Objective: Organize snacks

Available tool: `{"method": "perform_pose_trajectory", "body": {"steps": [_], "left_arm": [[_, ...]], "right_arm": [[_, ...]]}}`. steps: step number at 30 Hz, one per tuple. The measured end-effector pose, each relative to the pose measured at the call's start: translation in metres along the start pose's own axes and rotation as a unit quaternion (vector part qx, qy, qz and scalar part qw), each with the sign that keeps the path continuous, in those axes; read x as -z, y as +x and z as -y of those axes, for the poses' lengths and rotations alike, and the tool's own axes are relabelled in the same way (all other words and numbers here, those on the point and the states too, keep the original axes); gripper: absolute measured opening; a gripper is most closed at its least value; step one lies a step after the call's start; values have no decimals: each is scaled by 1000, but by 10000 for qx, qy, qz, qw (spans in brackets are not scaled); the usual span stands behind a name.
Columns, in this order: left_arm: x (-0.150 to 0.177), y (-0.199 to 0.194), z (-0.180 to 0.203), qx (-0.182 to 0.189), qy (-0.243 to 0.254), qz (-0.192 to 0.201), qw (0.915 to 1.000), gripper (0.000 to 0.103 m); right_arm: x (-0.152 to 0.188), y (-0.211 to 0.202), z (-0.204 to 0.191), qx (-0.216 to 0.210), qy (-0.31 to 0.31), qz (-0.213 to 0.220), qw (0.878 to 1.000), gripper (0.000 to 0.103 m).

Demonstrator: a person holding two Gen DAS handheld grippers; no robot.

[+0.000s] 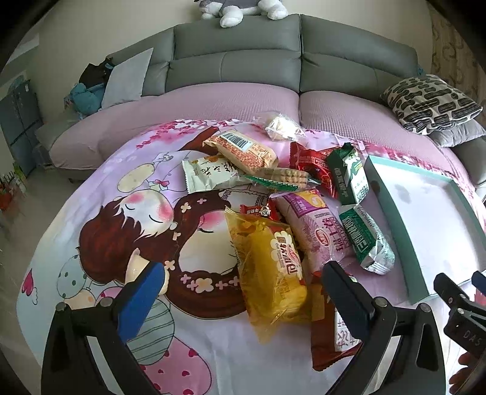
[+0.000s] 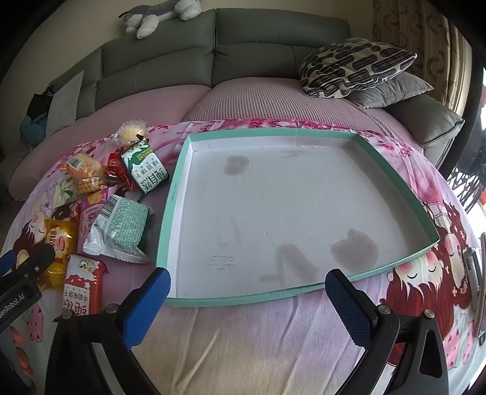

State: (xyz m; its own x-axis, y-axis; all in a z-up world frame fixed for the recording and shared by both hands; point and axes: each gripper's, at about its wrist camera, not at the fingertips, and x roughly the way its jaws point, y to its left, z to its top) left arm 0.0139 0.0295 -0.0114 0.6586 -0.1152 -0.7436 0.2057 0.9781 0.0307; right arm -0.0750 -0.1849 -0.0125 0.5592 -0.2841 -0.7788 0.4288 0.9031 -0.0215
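Note:
A heap of snack packets lies on a cartoon-print sheet. In it are a yellow packet (image 1: 270, 261), a purple one (image 1: 316, 224), a green-and-white one (image 1: 364, 237) (image 2: 121, 224), a green biscuit pack (image 1: 349, 173) (image 2: 145, 170) and a red pack (image 2: 82, 285). My left gripper (image 1: 247, 282) is open above the near end of the heap, and the yellow packet lies below its gap, untouched. To the right of the heap sits a shallow teal-rimmed tray (image 1: 431, 218) (image 2: 170, 212), white inside, stained, with nothing in it. My right gripper (image 2: 247, 284) hovers open at the tray's near edge.
A grey sofa (image 1: 243, 54) with a pink cover runs behind the sheet. A patterned pillow (image 2: 355, 66) rests on a grey one at the back right. A plush toy (image 2: 158, 15) lies on the sofa back. More packets spread toward the far left of the heap.

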Motion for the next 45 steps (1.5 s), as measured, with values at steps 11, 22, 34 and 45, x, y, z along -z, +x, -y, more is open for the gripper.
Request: {"method": "perform_pose_trajectory", "body": {"steps": [11, 22, 34, 45], "left_arm": [[0, 2, 0, 6, -20, -52, 10000, 103], [0, 3, 1, 52, 15, -66, 10000, 103], [0, 3, -8, 59, -59, -115, 9999, 103], [-8, -23, -61, -420, -425, 152, 9981, 103]], "right_arm": [[1, 0, 0, 18, -33, 21, 10000, 103], [1, 0, -1, -87, 42, 5, 10000, 103], [1, 1, -6, -32, 2, 43, 10000, 103], [-5, -21, -40, -434, -325, 658, 9964, 103]]}}
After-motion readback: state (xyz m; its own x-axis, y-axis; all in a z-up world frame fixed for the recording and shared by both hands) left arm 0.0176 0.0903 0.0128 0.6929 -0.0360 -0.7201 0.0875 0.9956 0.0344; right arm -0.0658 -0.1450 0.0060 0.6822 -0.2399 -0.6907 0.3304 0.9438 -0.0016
